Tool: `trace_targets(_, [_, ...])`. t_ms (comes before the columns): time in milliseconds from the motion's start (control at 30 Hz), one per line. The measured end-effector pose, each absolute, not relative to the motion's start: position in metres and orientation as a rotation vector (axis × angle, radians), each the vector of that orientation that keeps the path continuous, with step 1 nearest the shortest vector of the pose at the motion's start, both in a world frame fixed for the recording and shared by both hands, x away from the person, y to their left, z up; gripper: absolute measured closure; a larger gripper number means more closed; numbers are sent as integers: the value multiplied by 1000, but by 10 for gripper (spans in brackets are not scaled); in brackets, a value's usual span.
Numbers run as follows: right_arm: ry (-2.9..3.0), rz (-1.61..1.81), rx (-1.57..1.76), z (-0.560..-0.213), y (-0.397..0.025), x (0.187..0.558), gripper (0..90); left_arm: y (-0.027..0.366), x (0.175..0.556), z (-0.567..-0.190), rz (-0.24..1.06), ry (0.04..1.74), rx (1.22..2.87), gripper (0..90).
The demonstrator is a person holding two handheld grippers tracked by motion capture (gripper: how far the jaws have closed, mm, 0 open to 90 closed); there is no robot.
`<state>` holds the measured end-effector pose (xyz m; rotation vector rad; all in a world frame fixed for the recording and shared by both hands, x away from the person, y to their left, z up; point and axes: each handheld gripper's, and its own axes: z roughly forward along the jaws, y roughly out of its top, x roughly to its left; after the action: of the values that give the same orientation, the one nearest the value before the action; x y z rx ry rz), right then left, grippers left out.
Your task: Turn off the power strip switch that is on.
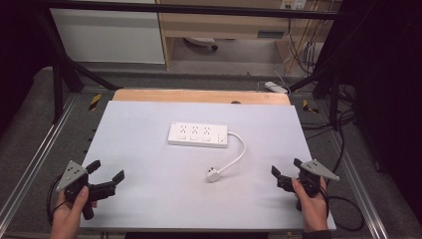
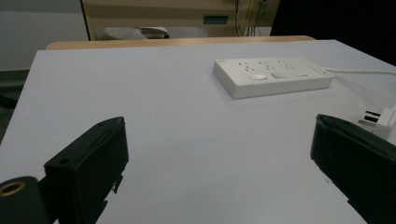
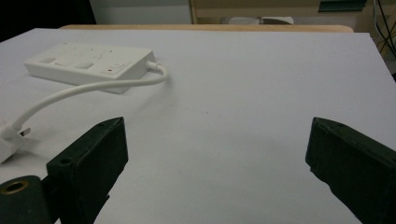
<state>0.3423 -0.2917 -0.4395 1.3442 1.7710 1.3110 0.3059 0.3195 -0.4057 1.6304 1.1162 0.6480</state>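
A white power strip (image 1: 197, 134) lies flat near the middle of the white table (image 1: 149, 199). Its white cable (image 1: 238, 152) curls toward the front and ends in a white plug (image 1: 214, 175) lying loose on the table. My left gripper (image 1: 106, 172) is held at the front left corner, open, with nothing between its jaws. At the front right, my right gripper (image 1: 285, 169) is open too and holds nothing. The strip (image 2: 273, 75) and plug (image 2: 380, 120) lie ahead in the left gripper view, the strip (image 3: 88, 65) and cable (image 3: 84, 91) ahead-left in the right gripper view.
A wooden strip (image 1: 199, 95) runs along the table's far edge. Black frame posts (image 1: 57, 84) stand at both sides, with metal rails (image 1: 30, 164) on the grey floor. Cables (image 1: 343, 199) trail on the floor at the right. A shelf unit (image 1: 224, 22) stands behind.
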Motion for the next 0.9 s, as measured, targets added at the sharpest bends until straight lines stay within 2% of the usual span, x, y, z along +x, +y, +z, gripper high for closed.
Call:
trace_targets(300, [1770,1358,1308,-436,-291,341,75,318,306,-405,648,1112,1621,41])
trace_targets(900, [1792,1372,1270,-429,-282,339,23,318,306,-406,644,1107,1632,41])
